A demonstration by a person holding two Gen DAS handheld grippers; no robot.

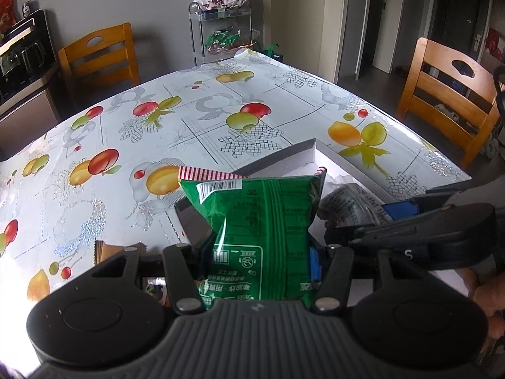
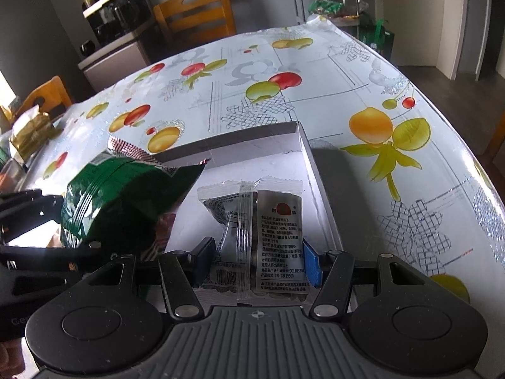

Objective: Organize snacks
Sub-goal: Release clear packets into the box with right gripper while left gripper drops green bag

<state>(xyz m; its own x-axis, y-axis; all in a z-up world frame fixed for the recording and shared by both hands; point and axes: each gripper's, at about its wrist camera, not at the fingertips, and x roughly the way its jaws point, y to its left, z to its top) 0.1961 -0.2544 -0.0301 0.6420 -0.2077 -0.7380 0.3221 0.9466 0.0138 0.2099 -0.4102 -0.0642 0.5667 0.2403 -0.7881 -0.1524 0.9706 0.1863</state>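
My left gripper (image 1: 260, 260) is shut on a green snack bag (image 1: 262, 221) with a red-striped top edge, held over the near left corner of a shallow white box (image 1: 311, 154). My right gripper (image 2: 257, 260) is shut on a clear packet of dark seeds (image 2: 252, 227) with a white label, held above the box floor (image 2: 252, 164). The right gripper (image 1: 391, 221) and its packet show at the right of the left wrist view. The green bag (image 2: 126, 195) and the left gripper show at the left of the right wrist view.
The table has a fruit-print cloth (image 1: 157, 126). A brown wrapped snack (image 1: 107, 249) lies near the left gripper. Gold packets (image 2: 31, 132) lie at the table's far left. Wooden chairs (image 1: 101, 53) (image 1: 448, 94) stand around it. A clear trolley (image 1: 221, 31) with snacks stands behind.
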